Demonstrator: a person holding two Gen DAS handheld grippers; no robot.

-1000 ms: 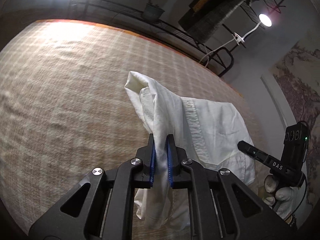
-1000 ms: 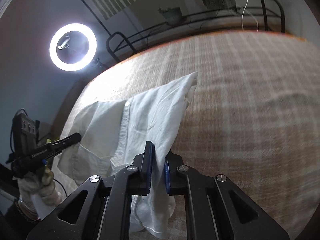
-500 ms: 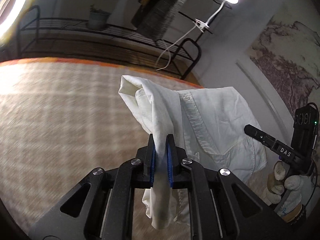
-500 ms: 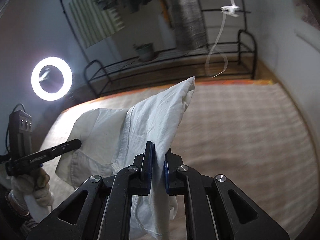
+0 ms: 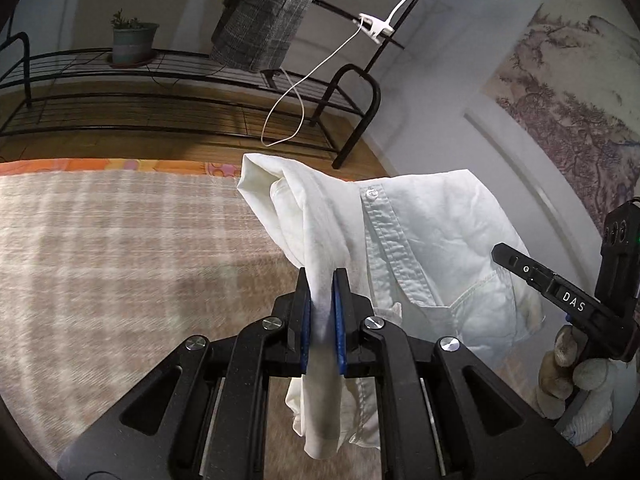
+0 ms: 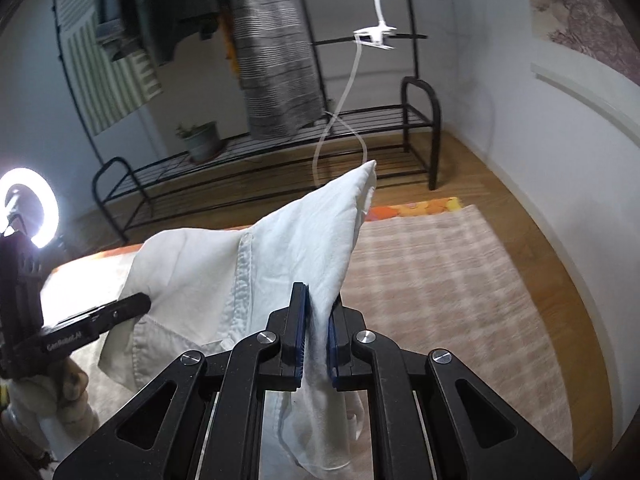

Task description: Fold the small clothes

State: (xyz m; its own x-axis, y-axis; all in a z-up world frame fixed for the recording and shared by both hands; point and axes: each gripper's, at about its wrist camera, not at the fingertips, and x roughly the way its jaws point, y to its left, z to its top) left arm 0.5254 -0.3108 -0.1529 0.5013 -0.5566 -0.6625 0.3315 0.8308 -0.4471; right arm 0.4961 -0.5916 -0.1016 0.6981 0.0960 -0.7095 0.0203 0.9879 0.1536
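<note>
While both tools held it aloft, the item was a small white button-front shirt [image 5: 432, 240], hanging over the checked blanket [image 5: 120, 248] and not seen to touch it.

Left gripper [image 5: 321, 312]: clamped tight on a bunched fold of cloth near one side, a collar or sleeve end peaking above the fingers.

Right gripper [image 6: 317, 332]: likewise closed on a gathered edge, a pointed corner standing up ahead of it.

Handling note: the placket and chest pocket faced the left camera; the stretch between the two grips sagged slightly. Judged best practice was to draw the tools apart until that span went flat, keep both at level height, then lower the hem first so the body laid out smooth for folding.

Room: blanket open and broad to the left and ahead; its orange far border [image 5: 120, 165] marked the limit. Beyond stood a black metal rack [image 6: 280, 152] with potted plant [image 5: 132, 42], well apart. Wall close on the right side. Lower hem position probably just above the blanket; view unclear.
</note>
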